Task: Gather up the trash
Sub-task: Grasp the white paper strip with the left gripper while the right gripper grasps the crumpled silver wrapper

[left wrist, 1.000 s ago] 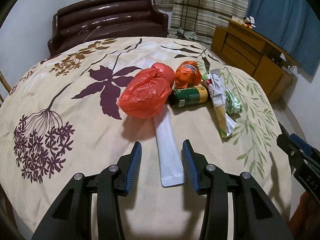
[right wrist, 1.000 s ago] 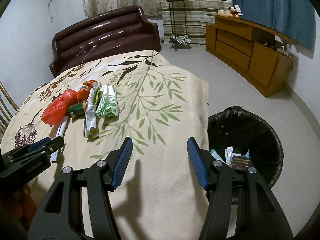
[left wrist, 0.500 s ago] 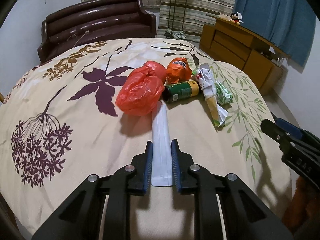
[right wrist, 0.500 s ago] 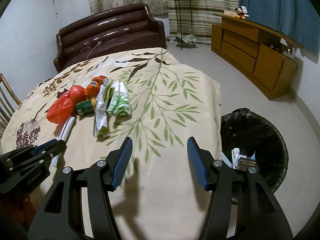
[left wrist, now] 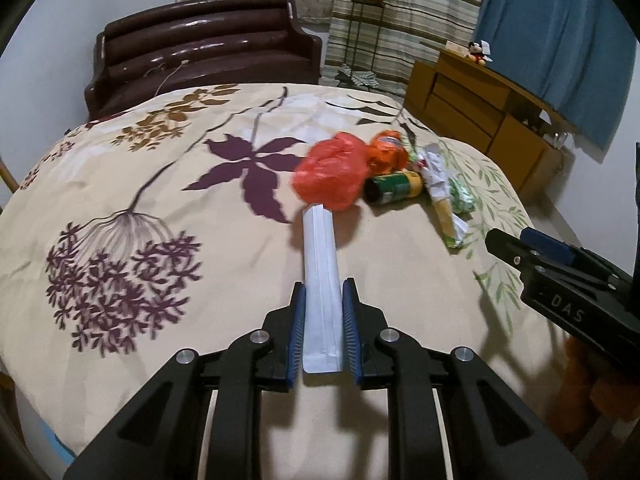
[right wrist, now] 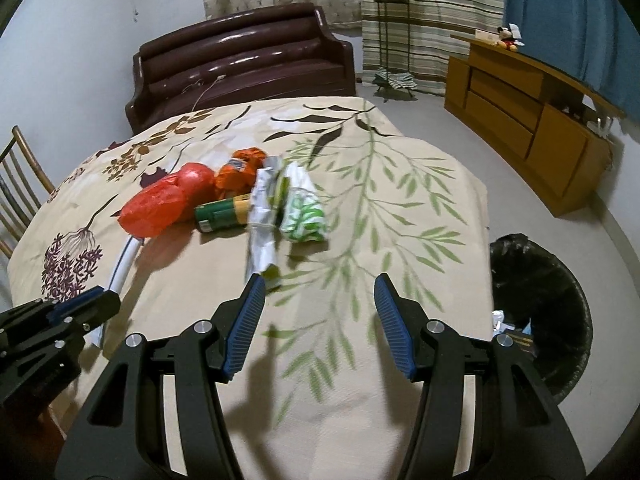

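Note:
My left gripper (left wrist: pixel 323 294) is shut on a long white paper sleeve (left wrist: pixel 320 264), holding its near end; the far end lies by a red plastic bag (left wrist: pixel 330 178). Beside the bag lie an orange wrapper (left wrist: pixel 386 152), a green can (left wrist: pixel 394 192) on its side, a long crumpled white wrapper (left wrist: pixel 438 196) and a green-white packet (right wrist: pixel 302 208). My right gripper (right wrist: pixel 319 292) is open and empty, over the tablecloth near the white wrapper's near end (right wrist: pixel 262 252). The left gripper also shows in the right wrist view (right wrist: pixel 52 320).
A bin lined with a black bag (right wrist: pixel 540 292) stands on the floor right of the table, with some trash inside. A brown sofa (right wrist: pixel 244 64) is behind the table, a wooden cabinet (right wrist: pixel 528 116) at right, a chair (right wrist: pixel 16 184) at left.
My left gripper closed on the white sleeve and has pulled it back out from under the red bag. My right gripper moved forward toward the trash pile, still open.

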`<action>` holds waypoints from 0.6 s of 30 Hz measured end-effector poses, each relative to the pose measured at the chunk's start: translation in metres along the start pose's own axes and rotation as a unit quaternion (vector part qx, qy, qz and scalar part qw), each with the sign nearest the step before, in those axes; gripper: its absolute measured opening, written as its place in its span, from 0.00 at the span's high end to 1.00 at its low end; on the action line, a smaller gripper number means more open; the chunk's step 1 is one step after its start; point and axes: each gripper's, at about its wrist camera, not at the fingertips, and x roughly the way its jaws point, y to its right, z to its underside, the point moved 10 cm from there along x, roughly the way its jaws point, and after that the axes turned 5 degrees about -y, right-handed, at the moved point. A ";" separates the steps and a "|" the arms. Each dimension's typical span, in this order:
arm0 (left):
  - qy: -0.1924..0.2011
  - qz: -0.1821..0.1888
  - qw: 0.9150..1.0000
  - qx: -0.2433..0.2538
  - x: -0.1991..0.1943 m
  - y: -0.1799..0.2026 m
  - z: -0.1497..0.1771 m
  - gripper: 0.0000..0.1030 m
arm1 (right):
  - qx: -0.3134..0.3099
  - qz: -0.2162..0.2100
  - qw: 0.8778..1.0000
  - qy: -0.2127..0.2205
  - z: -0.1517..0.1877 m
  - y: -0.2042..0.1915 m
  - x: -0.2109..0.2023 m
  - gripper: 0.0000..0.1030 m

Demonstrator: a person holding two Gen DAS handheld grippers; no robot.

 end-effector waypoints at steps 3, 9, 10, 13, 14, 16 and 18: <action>0.001 -0.005 1.000 -0.010 -0.002 -0.013 0.001 0.81 | -0.007 -0.003 1.000 -0.003 -0.001 -0.009 0.003 0.46; 0.007 -0.017 0.999 -0.031 -0.006 -0.041 0.000 0.81 | -0.016 -0.005 1.000 -0.008 -0.005 -0.024 0.011 0.48; 0.009 -0.019 0.999 -0.034 -0.007 -0.046 -0.001 0.81 | -0.018 -0.005 1.000 -0.009 -0.005 -0.026 0.012 0.48; 0.015 -0.024 0.999 -0.042 -0.008 -0.059 -0.004 0.81 | -0.025 -0.003 1.000 -0.013 -0.007 -0.033 0.017 0.56; 0.015 -0.025 0.999 -0.043 -0.008 -0.061 -0.005 0.81 | -0.027 -0.003 0.999 -0.016 -0.007 -0.035 0.019 0.56; 0.017 -0.025 0.998 -0.046 -0.008 -0.066 -0.007 0.81 | -0.030 -0.002 0.999 -0.020 -0.009 -0.039 0.024 0.57; 0.019 -0.025 0.998 -0.047 -0.007 -0.070 -0.009 0.81 | -0.032 0.000 0.999 -0.022 -0.010 -0.040 0.026 0.58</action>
